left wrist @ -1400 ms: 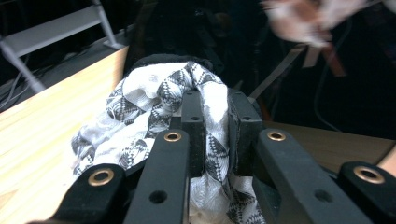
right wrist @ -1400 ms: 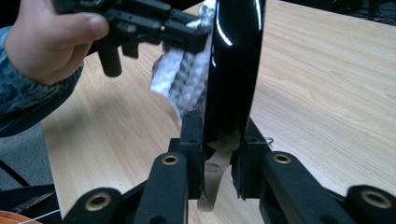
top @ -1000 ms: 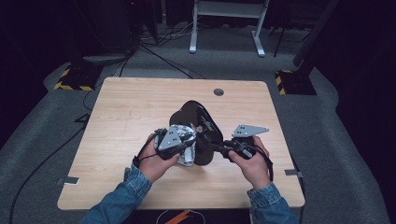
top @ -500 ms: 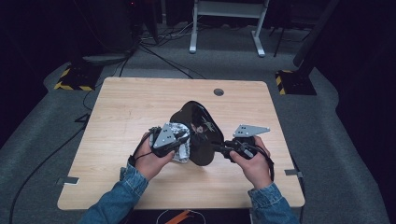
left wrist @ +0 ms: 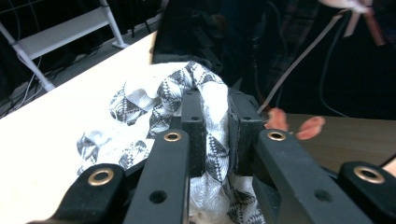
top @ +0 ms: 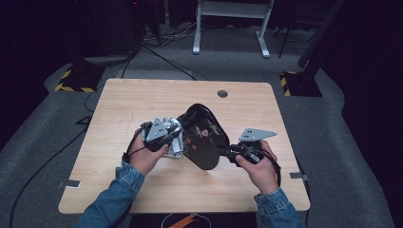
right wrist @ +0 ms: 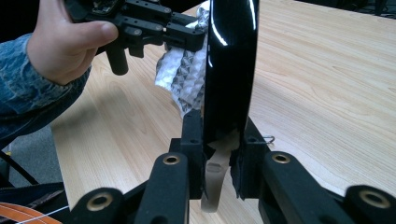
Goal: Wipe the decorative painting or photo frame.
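Observation:
A glossy black plate (top: pixel 204 137) with a small painted motif stands tilted on its edge at the middle of the wooden table (top: pixel 142 99). My right gripper (top: pixel 223 153) is shut on the plate's near rim; in the right gripper view the pads (right wrist: pixel 194 135) clamp the plate (right wrist: pixel 231 60) edge-on. My left gripper (top: pixel 172 138) is shut on a crumpled white-and-grey patterned cloth (top: pixel 170 124) and presses it against the plate's left face. The left gripper view has the cloth (left wrist: pixel 140 102) pinched between the pads, with the dark plate (left wrist: pixel 210 37) just behind. The right gripper view also takes in the left gripper (right wrist: pixel 187 37) and cloth (right wrist: pixel 187 74).
A round cable hole (top: pixel 222 93) lies near the table's far edge. Beyond the table stand a white metal frame (top: pixel 228 9) and two bases with yellow-black stripes (top: pixel 71 80) (top: pixel 294 78). Cables trail over the grey floor at the left.
My left gripper has slid the cloth leftward and a little farther away along the plate's face. The right gripper and the plate have kept still.

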